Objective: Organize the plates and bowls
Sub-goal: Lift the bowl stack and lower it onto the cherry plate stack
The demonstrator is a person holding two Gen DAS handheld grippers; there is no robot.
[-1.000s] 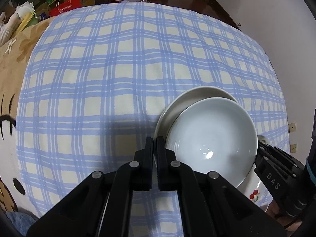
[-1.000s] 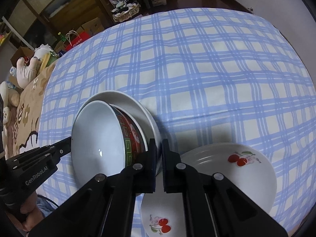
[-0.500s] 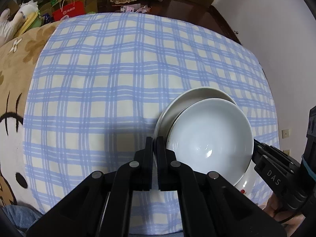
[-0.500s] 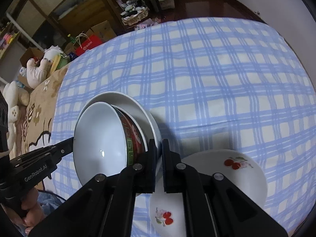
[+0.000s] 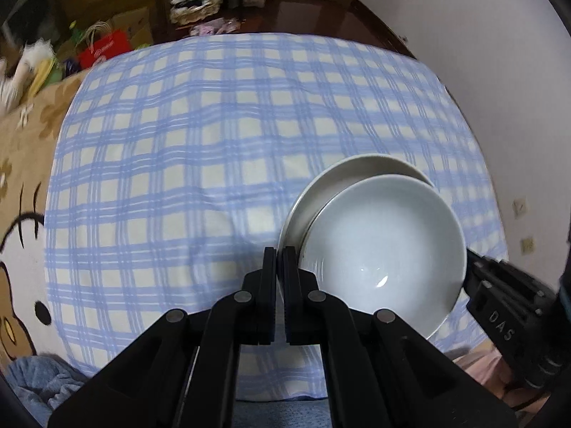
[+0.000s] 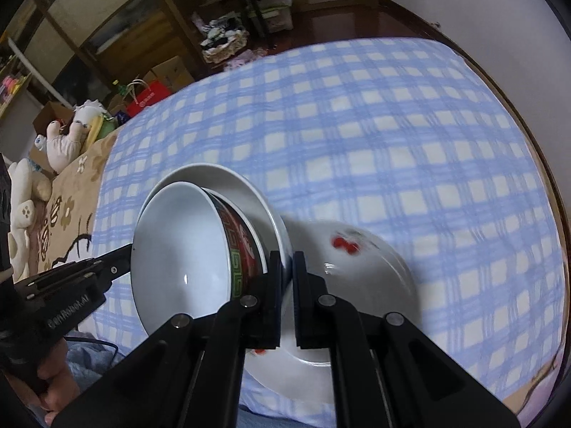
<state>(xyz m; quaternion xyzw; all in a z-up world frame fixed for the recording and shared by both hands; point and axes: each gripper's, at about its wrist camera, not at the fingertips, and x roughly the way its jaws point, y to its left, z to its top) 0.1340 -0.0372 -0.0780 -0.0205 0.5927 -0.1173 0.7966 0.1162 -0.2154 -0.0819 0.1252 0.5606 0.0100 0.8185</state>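
Left gripper [image 5: 280,278] clamped on white plate [image 5: 323,187] rim, bowl [image 5: 383,249] nested inside; right gripper [image 6: 287,278] pinching opposite rim. Cherry plate [image 6: 357,285] beneath, blurred.

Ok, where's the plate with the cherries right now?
In the right wrist view the cherry plate lies on the checked cloth, low and right of centre, just right of the bowl and white plate held by both hand-held grippers.

left gripper [image 5: 279,255]: clamps round white plate [image 5: 333,182] rim
white ceramic bowl [image 5: 385,249]: in plate, right
blue checked cloth [image 5: 200,149]: beneath
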